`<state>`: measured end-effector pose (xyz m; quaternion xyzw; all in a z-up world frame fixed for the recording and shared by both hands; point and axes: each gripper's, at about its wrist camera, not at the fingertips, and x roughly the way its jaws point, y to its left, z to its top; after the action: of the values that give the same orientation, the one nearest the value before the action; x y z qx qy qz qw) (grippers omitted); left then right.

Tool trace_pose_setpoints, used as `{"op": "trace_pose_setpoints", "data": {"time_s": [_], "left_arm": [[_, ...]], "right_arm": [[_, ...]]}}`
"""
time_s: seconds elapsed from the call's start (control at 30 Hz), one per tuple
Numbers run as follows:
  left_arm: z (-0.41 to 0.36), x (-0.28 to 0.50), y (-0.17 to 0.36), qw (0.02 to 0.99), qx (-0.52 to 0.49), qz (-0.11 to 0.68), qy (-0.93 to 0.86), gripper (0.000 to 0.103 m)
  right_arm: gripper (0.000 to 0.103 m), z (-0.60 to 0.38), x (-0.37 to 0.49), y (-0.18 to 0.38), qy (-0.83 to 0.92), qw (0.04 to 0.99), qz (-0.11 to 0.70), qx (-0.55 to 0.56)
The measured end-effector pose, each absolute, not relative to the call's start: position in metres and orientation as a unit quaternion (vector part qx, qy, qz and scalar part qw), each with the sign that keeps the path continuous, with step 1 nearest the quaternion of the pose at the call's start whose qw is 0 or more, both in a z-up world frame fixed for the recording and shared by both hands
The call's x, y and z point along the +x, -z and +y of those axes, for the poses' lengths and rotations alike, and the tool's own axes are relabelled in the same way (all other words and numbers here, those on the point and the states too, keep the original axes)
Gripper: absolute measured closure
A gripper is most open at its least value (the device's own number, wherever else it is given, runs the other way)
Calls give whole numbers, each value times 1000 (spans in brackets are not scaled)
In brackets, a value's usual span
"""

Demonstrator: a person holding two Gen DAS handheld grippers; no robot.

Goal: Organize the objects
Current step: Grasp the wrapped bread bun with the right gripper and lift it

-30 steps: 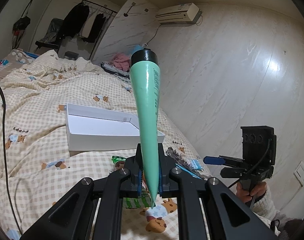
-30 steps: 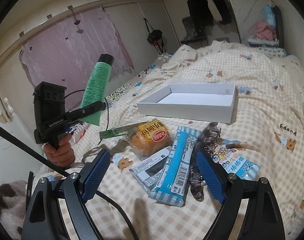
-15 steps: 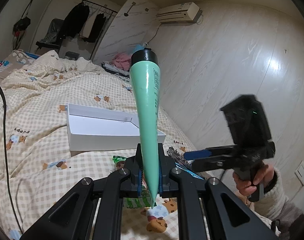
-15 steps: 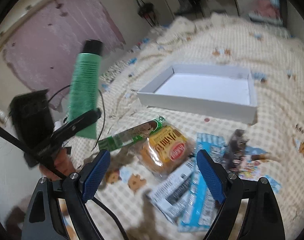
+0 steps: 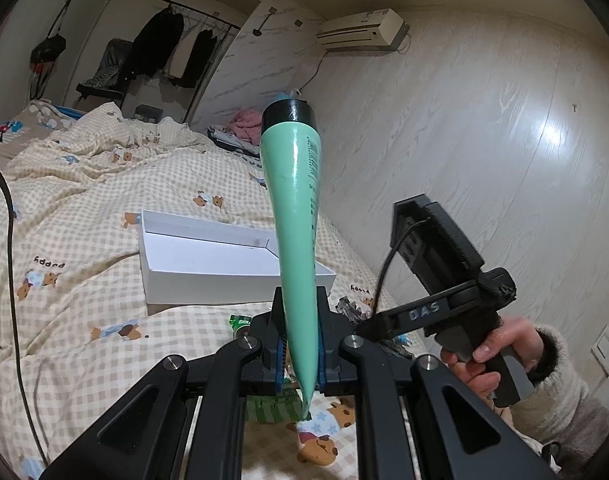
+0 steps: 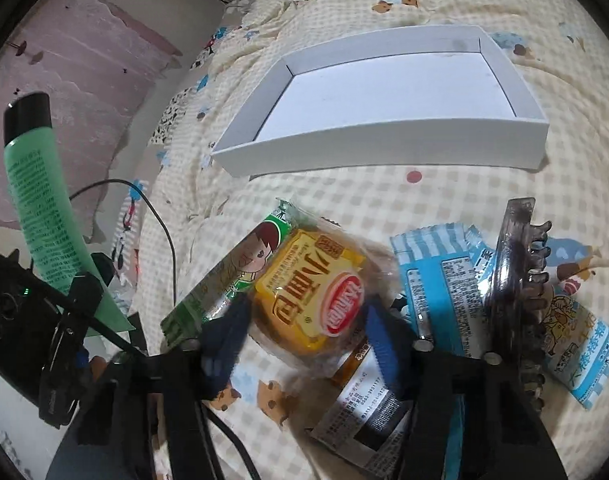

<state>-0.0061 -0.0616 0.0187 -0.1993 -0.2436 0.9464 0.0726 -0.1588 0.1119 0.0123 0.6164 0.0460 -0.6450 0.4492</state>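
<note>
My left gripper (image 5: 300,354) is shut on a green tube with a black cap (image 5: 294,216) and holds it upright above the bed; the tube also shows in the right wrist view (image 6: 40,200). My right gripper (image 6: 304,340) is low over the pile, its blue fingers either side of a yellow bread packet (image 6: 310,292); they are blurred, and contact does not show. An empty white box (image 6: 384,144) lies on the bed beyond the pile; it also shows in the left wrist view (image 5: 208,276).
In the pile are a green snack stick (image 6: 232,276), blue striped packets (image 6: 444,280), a dark hair claw (image 6: 512,268) and a labelled packet (image 6: 364,412). A black cable (image 6: 156,216) crosses the checked bedding. A wall runs along the bed's right side (image 5: 464,160).
My right gripper has dropped and moved forward over the pile to the yellow bread packet, its fingers closing in. My left gripper holds the green tube still.
</note>
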Motion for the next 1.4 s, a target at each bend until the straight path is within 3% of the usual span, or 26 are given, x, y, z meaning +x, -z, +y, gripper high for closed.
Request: {"op": "trace_pose_setpoints", "data": {"time_s": [0.33, 0.83, 1.1, 1.4], "left_arm": [[-62, -6, -20, 73, -200, -242, -947, 90], [-61, -9, -24, 66, -208, -229, -949, 90], [-66, -14, -52, 60, -194, -232, -951, 90], [-80, -42, -100, 37, -175, -215, -960, 90]], "right_arm": [[61, 111, -144, -29, 653, 476, 64, 585], [67, 133, -125, -53, 678, 506, 81, 527], [68, 168, -126, -77, 672, 570, 12, 473], [68, 172, -139, -130, 706, 602, 2, 374]]}}
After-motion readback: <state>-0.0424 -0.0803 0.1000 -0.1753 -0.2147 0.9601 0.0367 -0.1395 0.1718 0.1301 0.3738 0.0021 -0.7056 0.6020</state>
